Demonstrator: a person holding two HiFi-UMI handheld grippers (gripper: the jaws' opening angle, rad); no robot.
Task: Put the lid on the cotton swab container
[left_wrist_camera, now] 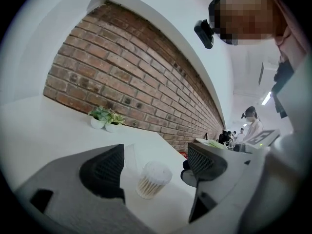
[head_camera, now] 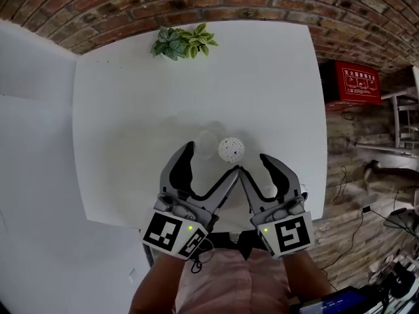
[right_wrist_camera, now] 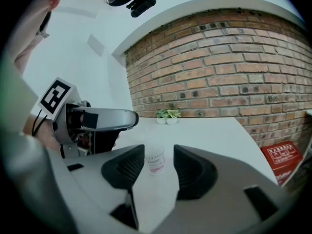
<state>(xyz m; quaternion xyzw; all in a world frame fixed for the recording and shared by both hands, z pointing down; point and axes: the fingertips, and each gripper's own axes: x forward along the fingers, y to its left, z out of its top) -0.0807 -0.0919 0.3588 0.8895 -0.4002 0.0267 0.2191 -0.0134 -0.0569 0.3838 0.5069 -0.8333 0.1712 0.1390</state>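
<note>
The cotton swab container (head_camera: 230, 149), a small round tub packed with white-tipped swabs, stands on the white table (head_camera: 131, 110). In the left gripper view the container (left_wrist_camera: 153, 179) sits ahead between the jaws, apart from both. The clear lid (head_camera: 208, 141) stands just left of it, upright and transparent. The right gripper view shows the lid (right_wrist_camera: 155, 162) with a pink label, ahead between the jaws and untouched. My left gripper (head_camera: 213, 159) and right gripper (head_camera: 254, 163) hover side by side just in front of both objects, each open and holding nothing.
Small potted plants (head_camera: 183, 42) stand at the table's far edge against the brick wall. A red box (head_camera: 357, 82) sits on the floor to the right. The left gripper's body (right_wrist_camera: 95, 121) shows close by in the right gripper view.
</note>
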